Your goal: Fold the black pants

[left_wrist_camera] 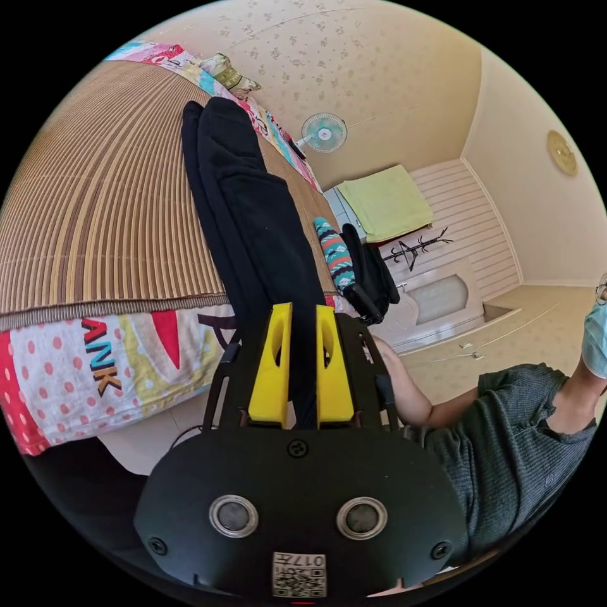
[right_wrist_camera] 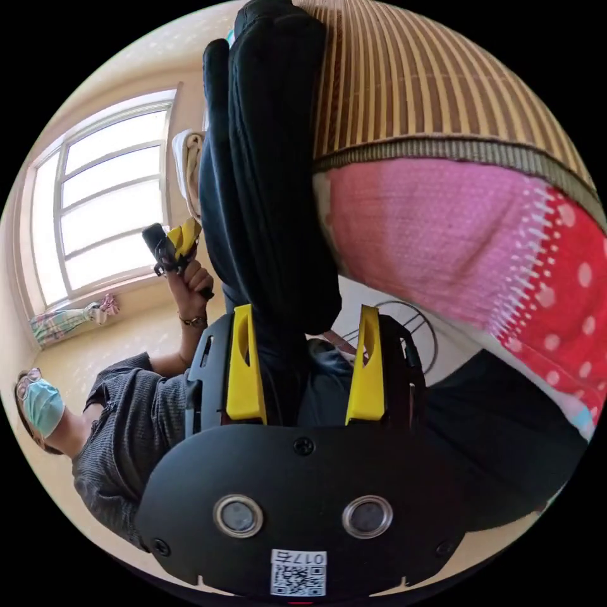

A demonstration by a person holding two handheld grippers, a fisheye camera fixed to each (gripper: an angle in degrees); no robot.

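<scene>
Two yellow-jawed grippers here. Left gripper (left_wrist_camera: 300, 310) is clenched on the black pants (left_wrist_camera: 253, 208), which stretch from the jaws up over the striped bamboo mat (left_wrist_camera: 101, 202) on the bed. Right gripper (right_wrist_camera: 305, 313) has jaws spread wide (pants (right_wrist_camera: 272, 190) hang between them, touching the left jaw at most).

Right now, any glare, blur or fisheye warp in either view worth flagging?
Left gripper view: even light, sharp; fisheye bows the straw mat slats; black pants lose fold detail. Right gripper view: window blown out white, pants read as a dark mass, mat edge curves strongly. No motion blur in either.
</scene>
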